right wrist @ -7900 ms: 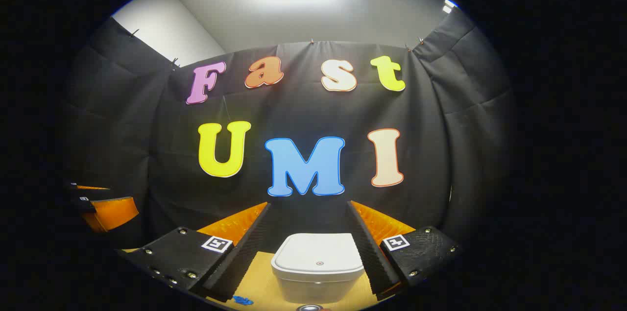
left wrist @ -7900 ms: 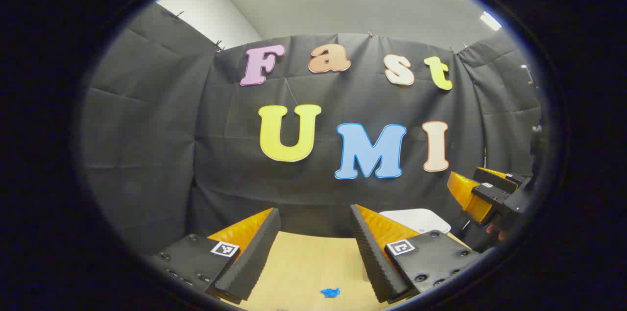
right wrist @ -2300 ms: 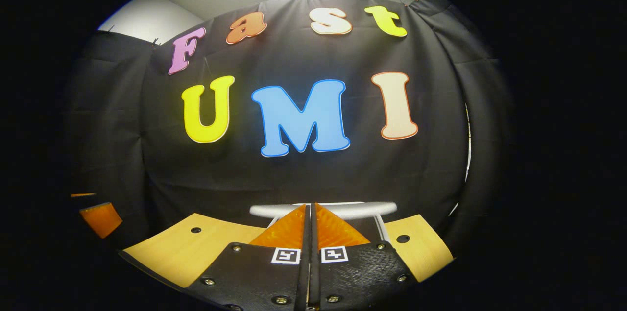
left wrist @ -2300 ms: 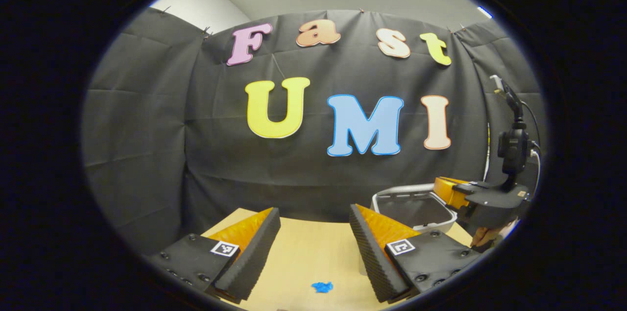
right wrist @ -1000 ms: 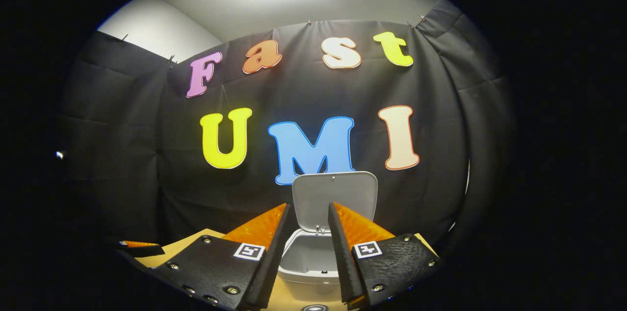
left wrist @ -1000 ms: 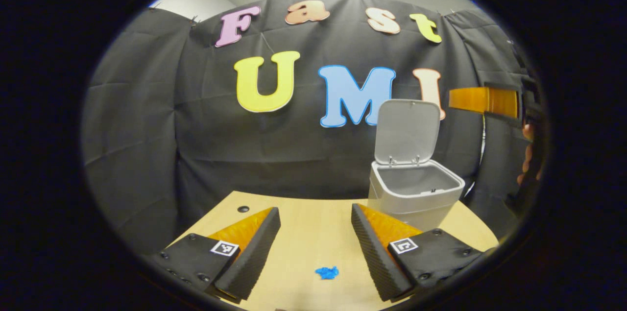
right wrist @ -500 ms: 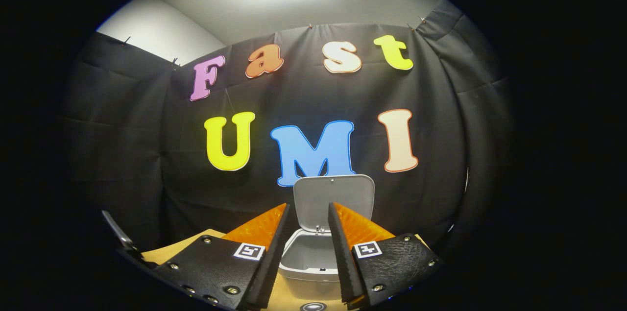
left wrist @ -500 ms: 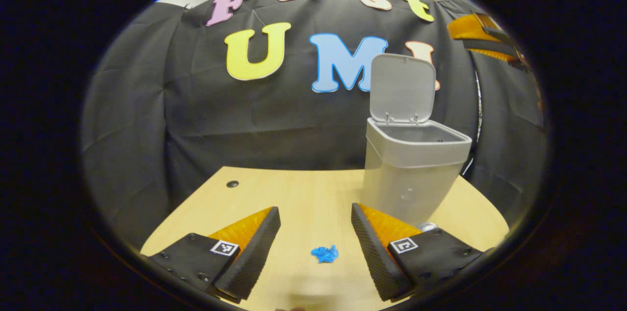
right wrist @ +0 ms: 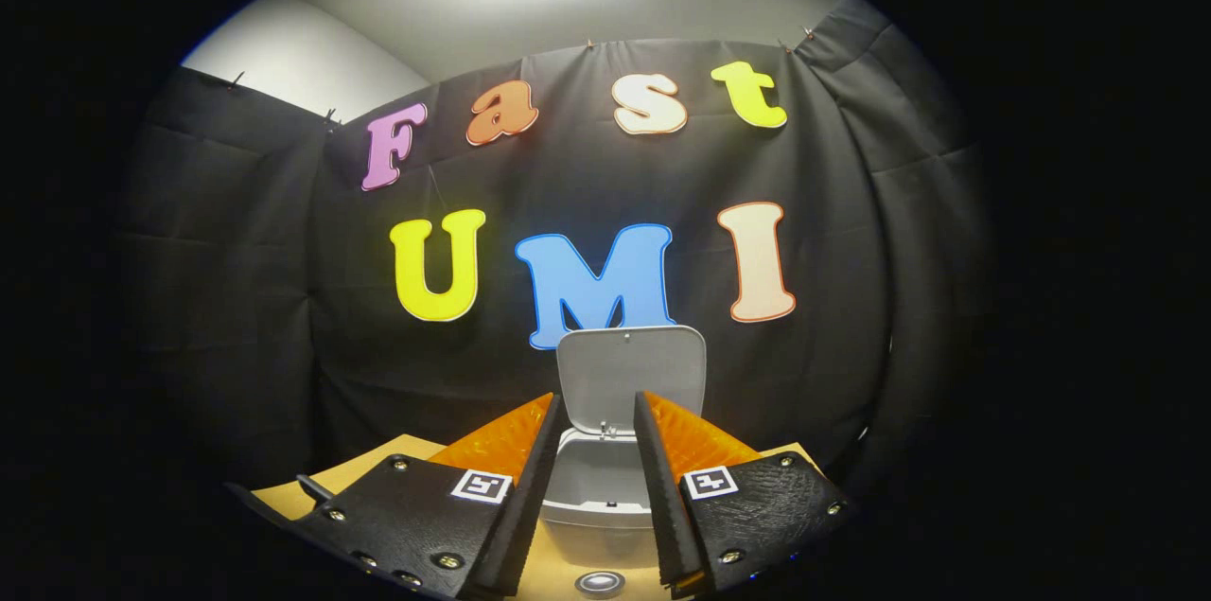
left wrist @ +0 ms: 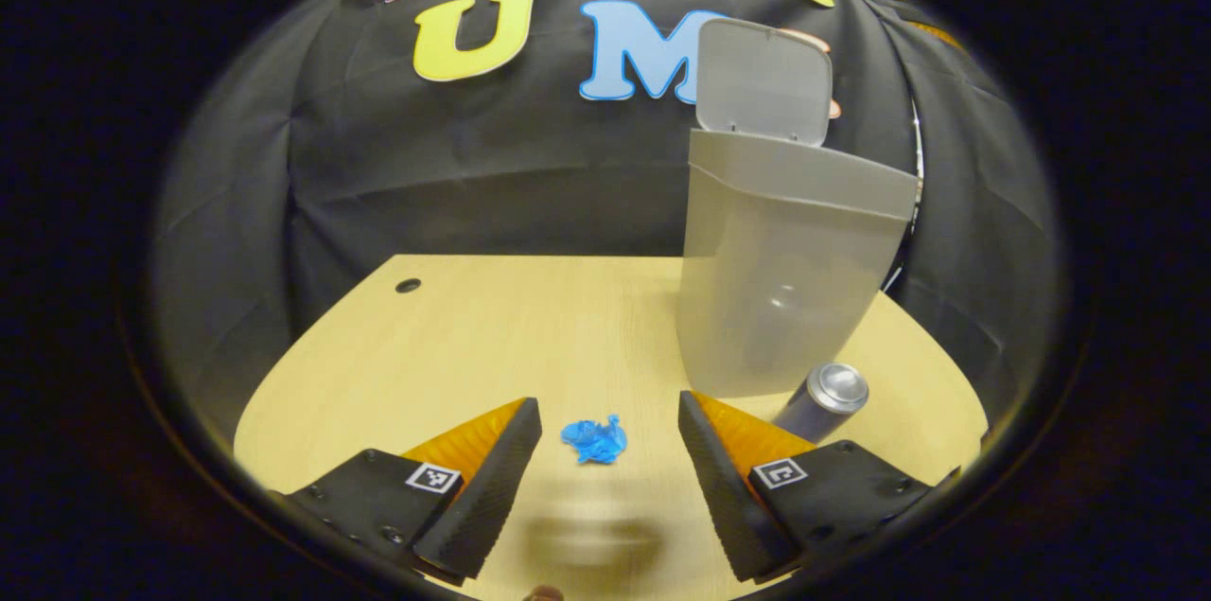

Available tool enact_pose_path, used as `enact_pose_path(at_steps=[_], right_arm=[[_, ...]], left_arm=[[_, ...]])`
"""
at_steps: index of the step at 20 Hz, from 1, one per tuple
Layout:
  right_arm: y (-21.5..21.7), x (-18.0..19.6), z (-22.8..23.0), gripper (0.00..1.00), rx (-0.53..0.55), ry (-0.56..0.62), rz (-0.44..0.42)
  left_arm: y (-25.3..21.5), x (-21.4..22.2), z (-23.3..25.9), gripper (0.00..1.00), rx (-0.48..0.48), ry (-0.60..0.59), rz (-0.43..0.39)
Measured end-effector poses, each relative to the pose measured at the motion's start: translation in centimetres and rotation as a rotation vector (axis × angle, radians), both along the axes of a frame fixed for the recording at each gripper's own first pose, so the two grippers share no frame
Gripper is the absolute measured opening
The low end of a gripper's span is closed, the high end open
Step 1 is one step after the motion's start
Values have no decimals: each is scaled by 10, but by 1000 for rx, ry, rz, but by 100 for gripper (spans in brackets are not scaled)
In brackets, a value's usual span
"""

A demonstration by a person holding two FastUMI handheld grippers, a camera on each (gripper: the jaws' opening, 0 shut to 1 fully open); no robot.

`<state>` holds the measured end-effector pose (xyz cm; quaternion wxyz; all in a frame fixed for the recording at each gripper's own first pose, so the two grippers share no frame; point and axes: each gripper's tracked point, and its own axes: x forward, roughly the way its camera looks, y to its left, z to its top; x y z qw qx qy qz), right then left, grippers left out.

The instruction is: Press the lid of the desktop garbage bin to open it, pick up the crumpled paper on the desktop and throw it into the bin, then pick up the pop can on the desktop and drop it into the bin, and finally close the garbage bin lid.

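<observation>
A grey desktop bin stands on the wooden desk with its lid swung up. A small blue crumpled paper lies on the desk just ahead of my left gripper, which is open and low over the desk with the paper between its fingertips' line. A silver pop can stands at the bin's foot, right of the left gripper. My right gripper is open and held above the desk, facing the open bin and its raised lid; the pop can top shows below it.
Black cloth wall rises behind the desk. A cable hole sits at the desk's far left. The desk's curved edge runs along the left.
My left gripper has dropped lower and forward toward the blue paper, so the bin looms taller and the pop can has come into sight. The right gripper has hardly moved; it stays open.
</observation>
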<state>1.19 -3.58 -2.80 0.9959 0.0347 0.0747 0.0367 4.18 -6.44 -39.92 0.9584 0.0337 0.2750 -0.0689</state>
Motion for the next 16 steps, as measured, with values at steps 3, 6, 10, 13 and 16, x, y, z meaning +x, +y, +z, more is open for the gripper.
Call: enact_pose_path(at_steps=[3,6,10,13,16], right_arm=[[-8,-4,-13,52,-14,42,-12],[-13,-6,-19,52,-22,65,-20],[-22,-7,-33,52,-60,115,-26],[-27,-6,-42,52,-82,154,-33],[-29,-2,-48,53,-92,169,-33]], left_arm=[[-6,7,-30,97,12,48,-10],[-2,13,-68,97,44,113,10],[9,29,-102,95,74,148,53],[12,36,-126,98,90,186,61],[10,44,-126,98,76,160,65]])
